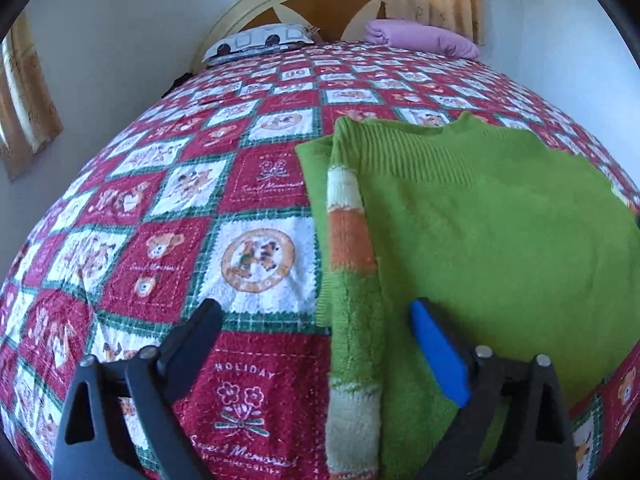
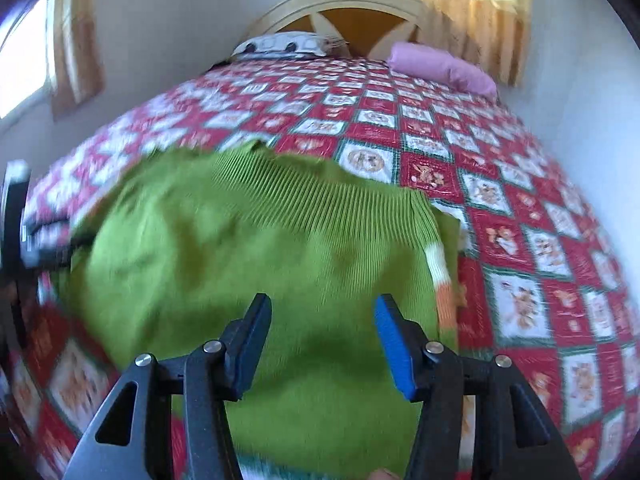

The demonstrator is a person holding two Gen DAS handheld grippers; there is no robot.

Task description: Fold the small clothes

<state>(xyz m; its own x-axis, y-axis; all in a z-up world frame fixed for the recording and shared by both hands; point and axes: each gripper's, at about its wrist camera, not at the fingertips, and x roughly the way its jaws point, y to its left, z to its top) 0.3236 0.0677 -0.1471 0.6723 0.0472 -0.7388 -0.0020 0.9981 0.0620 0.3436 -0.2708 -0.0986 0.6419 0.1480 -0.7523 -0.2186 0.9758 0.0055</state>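
Left claw (image 1: 316,354) spread wide, nothing held, straddling the sweater's (image 1: 480,232) folded-in striped sleeve (image 1: 352,240) along its left edge, mid-bed on the bedspread (image 1: 160,220). Fuzzy knit, ribbed collar; I'd flatten the sleeve fold before the next fold.

Right claw (image 2: 322,346) half spread, empty, over the sweater's (image 2: 240,248) soft green body; view blurred.

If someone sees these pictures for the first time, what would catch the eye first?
The bright green sweater lies flat on the red patchwork quilt, its striped sleeve folded along one edge. Behind, at the headboard, lie a pink pillow and a patterned one.
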